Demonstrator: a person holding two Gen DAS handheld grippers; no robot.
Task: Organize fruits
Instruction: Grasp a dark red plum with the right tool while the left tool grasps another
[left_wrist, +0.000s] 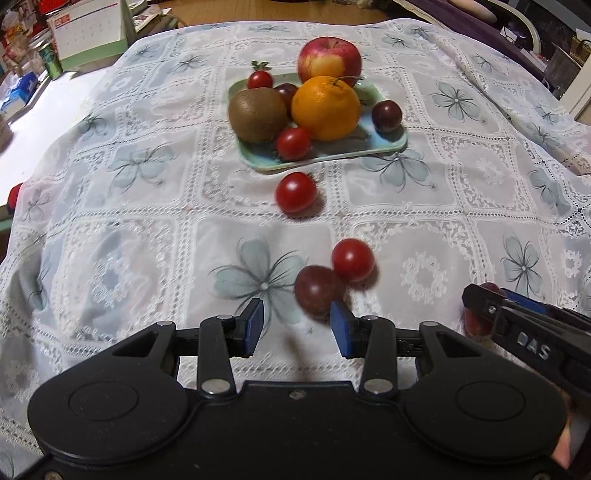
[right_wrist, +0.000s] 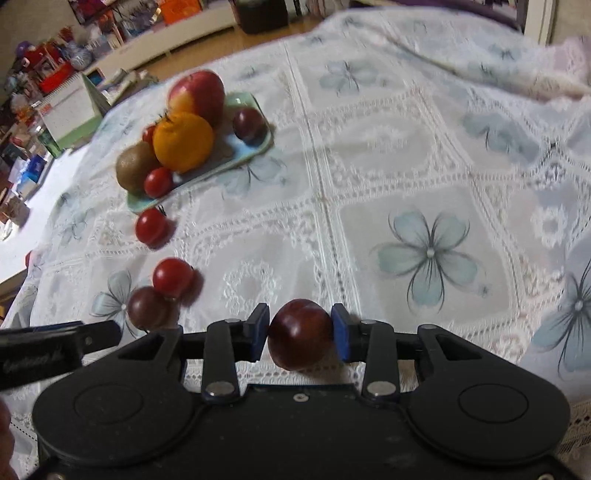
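Right gripper (right_wrist: 300, 334) brackets a dark red plum (right_wrist: 300, 334) low over the tablecloth (right_wrist: 406, 147), pads at or just off its sides; contact unclear. Left gripper (left_wrist: 297, 326) gapes empty by a blurred dark fruit (left_wrist: 317, 291) touching a cherry tomato (left_wrist: 352, 259). Plum looks light, smooth, bruisable: hold across its widest part; its underside is hidden, and the tray (left_wrist: 332, 153) sits well apart.

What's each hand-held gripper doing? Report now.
Left hand-held gripper: open, empty, a dark tomato just ahead.
Right hand-held gripper: pads around a dark plum; contact unclear.
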